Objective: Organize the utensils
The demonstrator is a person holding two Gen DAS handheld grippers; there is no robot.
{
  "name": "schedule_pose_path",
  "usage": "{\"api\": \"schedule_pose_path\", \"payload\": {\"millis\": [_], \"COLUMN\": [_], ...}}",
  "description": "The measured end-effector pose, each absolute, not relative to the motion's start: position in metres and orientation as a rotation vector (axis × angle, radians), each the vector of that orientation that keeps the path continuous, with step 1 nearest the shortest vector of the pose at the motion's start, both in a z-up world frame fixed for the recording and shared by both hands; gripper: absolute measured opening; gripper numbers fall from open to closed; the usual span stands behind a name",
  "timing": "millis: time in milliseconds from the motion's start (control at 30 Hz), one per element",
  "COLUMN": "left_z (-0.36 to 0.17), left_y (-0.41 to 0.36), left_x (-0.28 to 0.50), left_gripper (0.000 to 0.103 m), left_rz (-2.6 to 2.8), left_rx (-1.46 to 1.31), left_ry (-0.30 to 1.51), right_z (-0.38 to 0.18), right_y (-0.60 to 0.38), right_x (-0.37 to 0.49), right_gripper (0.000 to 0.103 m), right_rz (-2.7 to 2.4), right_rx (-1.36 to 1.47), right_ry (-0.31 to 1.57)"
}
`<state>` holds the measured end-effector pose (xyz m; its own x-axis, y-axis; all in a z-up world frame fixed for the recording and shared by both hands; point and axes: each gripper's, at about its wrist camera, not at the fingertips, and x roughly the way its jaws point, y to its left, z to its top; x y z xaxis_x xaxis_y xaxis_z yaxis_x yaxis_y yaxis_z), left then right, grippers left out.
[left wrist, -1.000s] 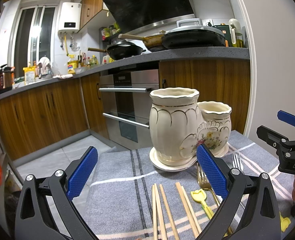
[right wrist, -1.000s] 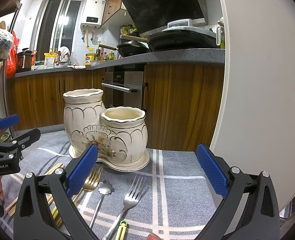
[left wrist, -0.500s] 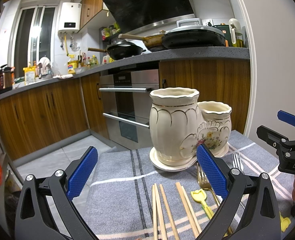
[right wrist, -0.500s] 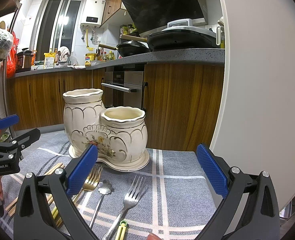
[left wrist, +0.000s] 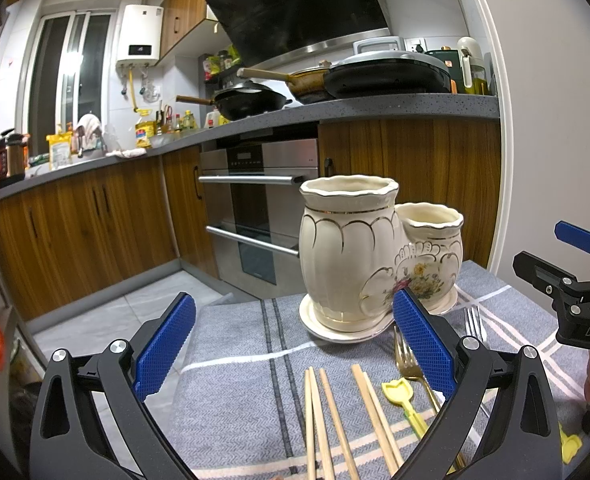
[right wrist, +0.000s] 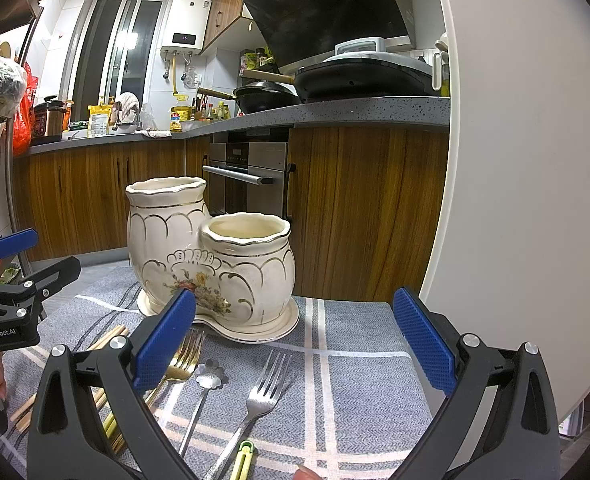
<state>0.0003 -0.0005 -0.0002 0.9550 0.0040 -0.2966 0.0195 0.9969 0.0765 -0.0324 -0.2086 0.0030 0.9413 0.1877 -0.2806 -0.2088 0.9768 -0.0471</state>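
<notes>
A cream ceramic double holder [left wrist: 359, 256] [right wrist: 211, 264] with gold trim stands on the grey checked cloth [left wrist: 235, 400] [right wrist: 355, 380]; both its cups look empty. In front of it lie several wooden chopsticks [left wrist: 327, 420] [right wrist: 103, 338], a gold fork [left wrist: 405, 356] [right wrist: 179, 360], a silver fork [right wrist: 261, 388] [left wrist: 473, 322], a silver flower-end spoon [right wrist: 209, 378] and a yellow plastic pick [left wrist: 401, 398]. My left gripper [left wrist: 293, 346] hovers open over the chopsticks. My right gripper [right wrist: 293, 346] hovers open above the forks, nothing between its fingers.
A white wall or door panel [right wrist: 515, 160] rises close on the right of the cloth. Behind the table run wooden kitchen cabinets [left wrist: 75, 224], an oven [left wrist: 259, 212] and a counter with pans [left wrist: 251, 100]. A green-yellow handle [right wrist: 243, 458] lies at the near edge.
</notes>
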Motion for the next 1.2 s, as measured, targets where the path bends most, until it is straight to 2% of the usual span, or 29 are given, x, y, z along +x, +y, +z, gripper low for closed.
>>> {"api": "schedule_pose_path", "payload": {"millis": [1000,1200], "left_z": [0.000,-0.003], "left_y": [0.005,0.017], "left_x": [-0.002,0.010], "left_gripper": [0.098,0.098], "left_rz": [-0.016,-0.024], "left_rx": [0.030,0.052], "left_ry": [0.291,0.375], "right_z": [0.004,0.002], "right_y": [-0.212,-0.224], "right_x": [-0.033,-0.036], "right_gripper": [0.098,0.098], "right_rz": [0.216,0.226], "right_rx": [-0.048,-0.013], "right_ry": [0.270,0.277]}}
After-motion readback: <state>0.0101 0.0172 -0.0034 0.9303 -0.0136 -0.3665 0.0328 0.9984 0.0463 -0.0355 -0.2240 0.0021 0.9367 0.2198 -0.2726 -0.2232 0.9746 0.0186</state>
